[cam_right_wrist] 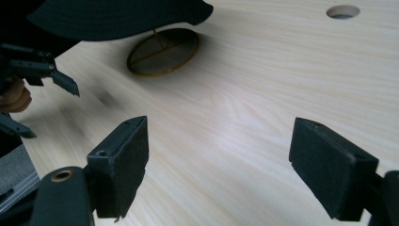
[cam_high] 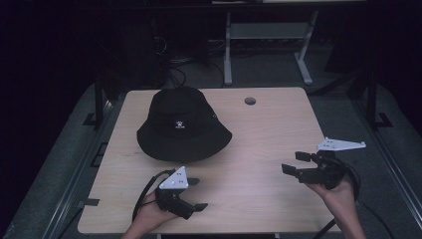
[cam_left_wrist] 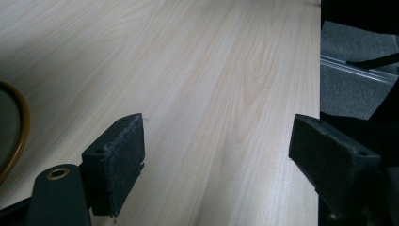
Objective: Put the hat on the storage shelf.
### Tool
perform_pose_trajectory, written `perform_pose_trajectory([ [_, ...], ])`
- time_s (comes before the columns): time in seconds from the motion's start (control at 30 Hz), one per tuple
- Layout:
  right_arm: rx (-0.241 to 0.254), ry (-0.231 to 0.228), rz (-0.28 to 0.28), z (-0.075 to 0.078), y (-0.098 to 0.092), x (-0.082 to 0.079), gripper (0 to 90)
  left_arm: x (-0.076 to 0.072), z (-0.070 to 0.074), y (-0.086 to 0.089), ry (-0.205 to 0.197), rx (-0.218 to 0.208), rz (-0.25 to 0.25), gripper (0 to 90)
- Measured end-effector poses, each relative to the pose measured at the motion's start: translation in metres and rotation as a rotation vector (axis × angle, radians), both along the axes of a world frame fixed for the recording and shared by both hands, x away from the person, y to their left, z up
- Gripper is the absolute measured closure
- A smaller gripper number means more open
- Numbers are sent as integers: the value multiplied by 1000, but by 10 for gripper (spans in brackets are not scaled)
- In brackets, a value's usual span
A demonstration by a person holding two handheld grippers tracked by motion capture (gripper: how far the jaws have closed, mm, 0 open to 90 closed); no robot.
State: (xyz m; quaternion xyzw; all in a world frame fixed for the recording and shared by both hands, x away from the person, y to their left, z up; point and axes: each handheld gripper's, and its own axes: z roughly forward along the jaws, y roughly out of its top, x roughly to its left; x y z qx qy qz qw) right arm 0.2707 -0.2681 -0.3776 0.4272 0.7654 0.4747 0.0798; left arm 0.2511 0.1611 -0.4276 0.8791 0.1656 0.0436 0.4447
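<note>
A black bucket hat (cam_high: 183,125) of soft cloth, with a rounded crown, a wide drooping brim and a small white emblem on the front, is seen on the tabletop (cam_high: 259,134) near its far left corner. In the right gripper view the brim (cam_right_wrist: 117,16) is raised off the wood, and a round brown base (cam_right_wrist: 162,52) with a thin upright rod is seen beneath it, so the hat is carried on a stand.

The left gripper (cam_high: 195,194) is held low over the near left part of the tabletop, just in front of the hat and apart from it; its jaws are spread wide with nothing between them. Its pads (cam_left_wrist: 117,160) are blocky, matt black and rough at the edges. The right gripper (cam_high: 293,163) is held near the right edge, well apart from the hat, its jaws likewise spread and empty.

The tabletop is of pale wood with a fine straight grain, rounded corners and a round hole (cam_high: 250,101) near the far edge. The room is dark; grey carpet (cam_high: 278,74) and the grey legs of another table (cam_high: 228,50) are seen beyond the far edge.
</note>
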Motion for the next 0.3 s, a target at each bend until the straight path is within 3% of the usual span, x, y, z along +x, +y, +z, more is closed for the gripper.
perform_pose_trajectory([
  [0.2, 9, 1, -43, -14, -12, -17, 199, -1, 0, 0, 3, 0, -3, 184],
  [0.3, 12, -20, -67, -21, -16, -28, 197, -2, 0, -1, 1, 4, -5, 185],
])
